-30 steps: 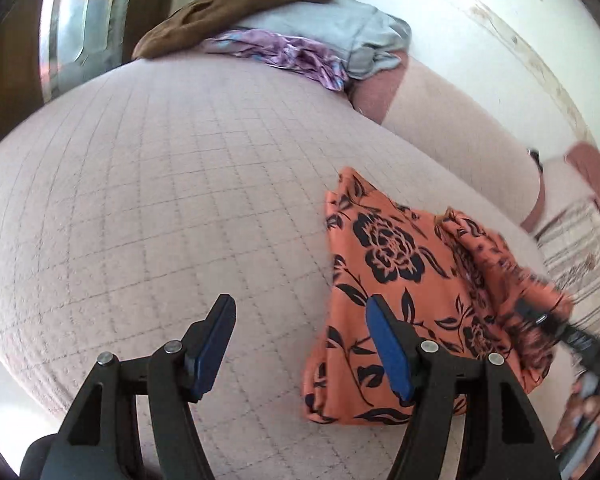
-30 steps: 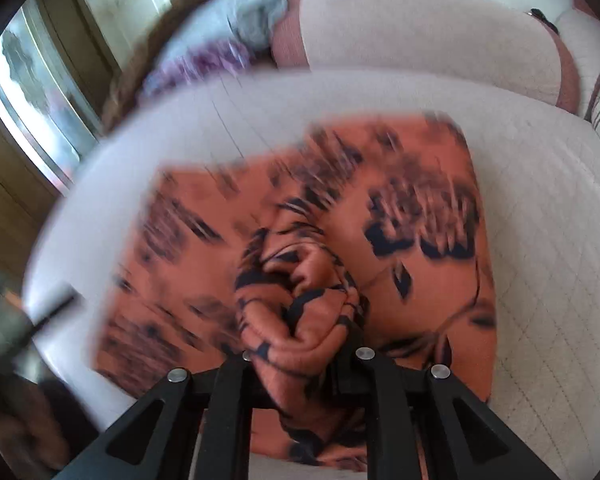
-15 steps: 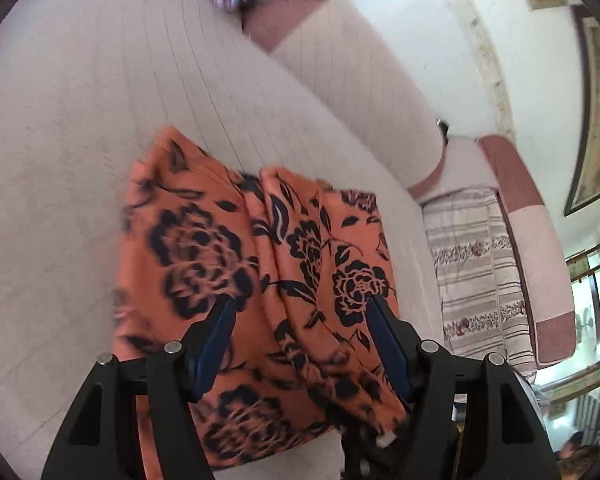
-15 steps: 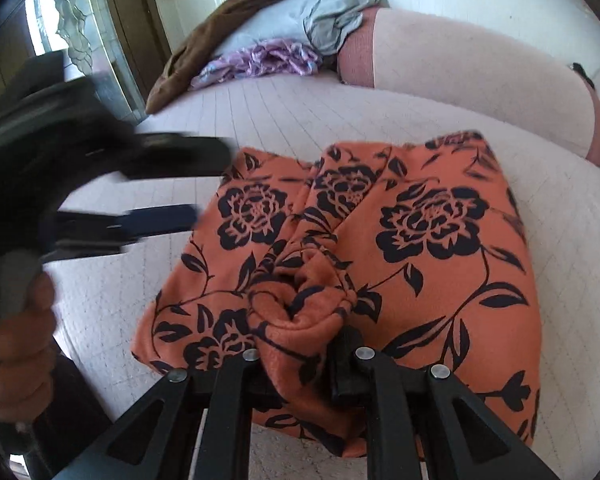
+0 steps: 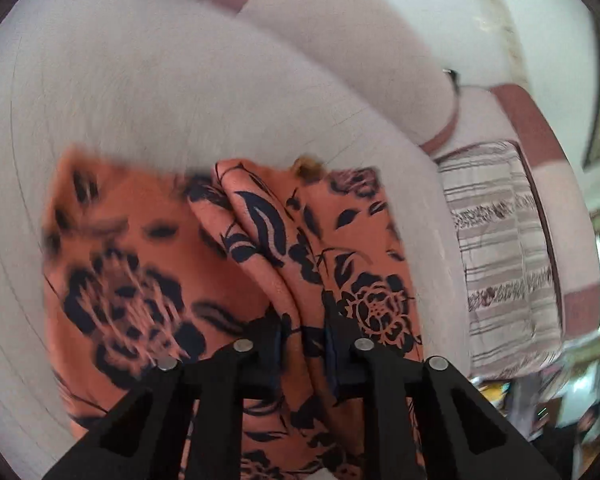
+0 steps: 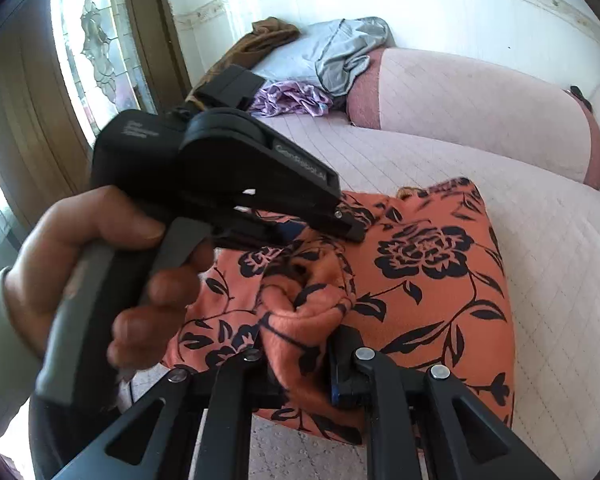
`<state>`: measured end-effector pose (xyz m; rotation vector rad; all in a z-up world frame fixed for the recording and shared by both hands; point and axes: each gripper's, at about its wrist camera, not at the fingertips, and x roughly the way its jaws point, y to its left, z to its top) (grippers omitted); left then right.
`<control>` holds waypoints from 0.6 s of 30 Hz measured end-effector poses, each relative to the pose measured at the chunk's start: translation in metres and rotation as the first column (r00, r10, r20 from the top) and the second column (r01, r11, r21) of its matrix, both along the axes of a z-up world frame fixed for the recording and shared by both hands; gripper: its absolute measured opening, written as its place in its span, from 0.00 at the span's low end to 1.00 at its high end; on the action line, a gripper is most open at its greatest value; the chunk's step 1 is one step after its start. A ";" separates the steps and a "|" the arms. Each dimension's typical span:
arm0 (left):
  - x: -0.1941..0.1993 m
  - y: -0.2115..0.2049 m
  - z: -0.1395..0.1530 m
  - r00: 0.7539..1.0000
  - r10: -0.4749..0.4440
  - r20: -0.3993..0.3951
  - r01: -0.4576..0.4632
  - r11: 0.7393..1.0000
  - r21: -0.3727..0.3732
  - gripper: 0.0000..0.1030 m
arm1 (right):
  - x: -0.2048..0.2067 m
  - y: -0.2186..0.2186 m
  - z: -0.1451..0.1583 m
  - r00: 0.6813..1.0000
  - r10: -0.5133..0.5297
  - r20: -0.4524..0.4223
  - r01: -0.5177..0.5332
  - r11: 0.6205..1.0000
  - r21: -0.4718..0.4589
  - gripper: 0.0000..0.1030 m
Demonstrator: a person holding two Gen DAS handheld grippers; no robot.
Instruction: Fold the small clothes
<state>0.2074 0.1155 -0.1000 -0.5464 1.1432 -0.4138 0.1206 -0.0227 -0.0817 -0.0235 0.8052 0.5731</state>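
An orange garment with black flowers (image 6: 432,264) lies on the pale quilted bed (image 6: 560,248). My right gripper (image 6: 300,364) is shut on a bunched-up part of it at the near edge. My left gripper (image 5: 305,344) comes in over the same garment (image 5: 140,264), and its jaws are closing on a raised fold that runs between the blue pads. In the right wrist view a hand (image 6: 100,264) holds the left gripper (image 6: 350,226), with its fingertips down on the cloth just beyond the bunch. The fabric under both grippers is hidden.
A heap of brown, grey and purple clothes (image 6: 332,56) lies at the bed's far corner. A long pink bolster (image 6: 480,112) runs along the wall side. A striped pillow (image 5: 500,248) sits to the right. A door with patterned glass (image 6: 96,52) stands on the left.
My left gripper swung from the bare quilt over the orange garment, and its wide jaws came together on a fold. My right gripper kept its hold on the bunch.
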 end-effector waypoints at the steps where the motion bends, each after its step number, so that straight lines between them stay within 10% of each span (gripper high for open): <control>1: -0.003 0.005 0.012 0.999 -0.014 0.051 0.013 1.000 0.008 0.16 | 0.001 0.004 0.004 1.000 0.008 0.009 -0.008 1.000 0.003 0.14; 4: -0.014 0.029 0.032 0.986 -0.030 0.165 0.029 1.000 0.009 0.16 | -0.002 0.016 0.019 0.999 0.028 0.038 -0.029 0.999 0.032 0.14; 11: -0.015 0.071 -0.047 0.998 0.058 -0.018 -0.057 0.998 0.012 0.16 | -0.001 0.086 -0.033 0.986 0.134 -0.099 -0.140 0.989 -0.056 0.14; 18: -0.022 0.070 -0.012 0.992 0.024 0.120 -0.031 0.998 0.058 0.15 | -0.014 0.090 -0.006 0.990 0.131 -0.045 -0.132 0.991 -0.024 0.14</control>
